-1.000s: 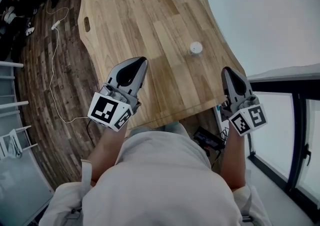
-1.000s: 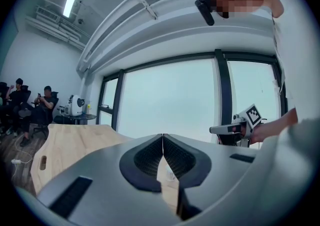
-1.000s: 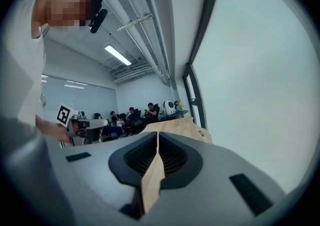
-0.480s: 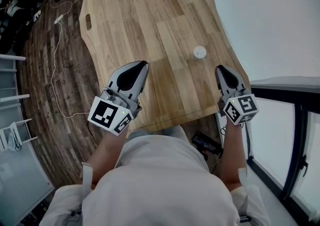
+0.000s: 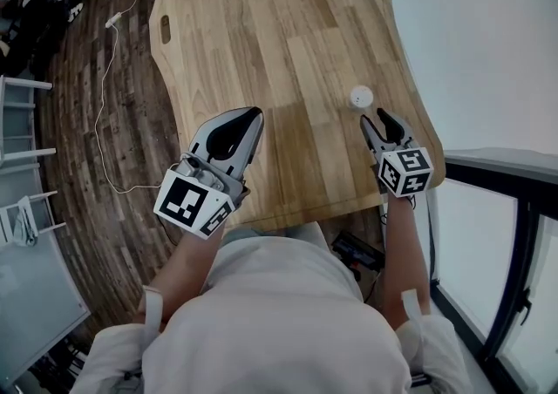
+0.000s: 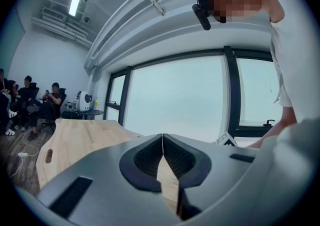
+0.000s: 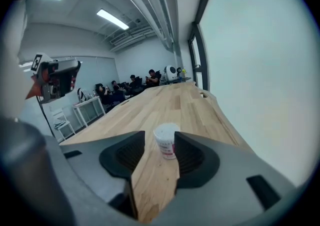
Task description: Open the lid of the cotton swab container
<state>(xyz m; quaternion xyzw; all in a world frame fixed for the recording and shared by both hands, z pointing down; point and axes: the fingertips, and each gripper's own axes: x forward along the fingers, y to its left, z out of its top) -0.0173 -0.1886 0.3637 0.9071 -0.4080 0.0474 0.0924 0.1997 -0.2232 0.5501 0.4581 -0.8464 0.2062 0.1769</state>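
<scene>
The cotton swab container (image 5: 361, 97) stands upright near the worktop's (image 5: 261, 35) right edge. It is just beyond the right gripper (image 5: 377, 115), whose jaws have just been opening, with nothing between them. The left gripper (image 5: 253, 111) is pinched closed and empty.

Wooden table (image 5: 261, 35) on dark plank floor (image 5: 87, 166)

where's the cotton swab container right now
The cotton swab container stands upright on the wooden table near its right edge in the head view, just ahead of the right gripper, whose fingers have just been opening, nothing between them yet.
</scene>
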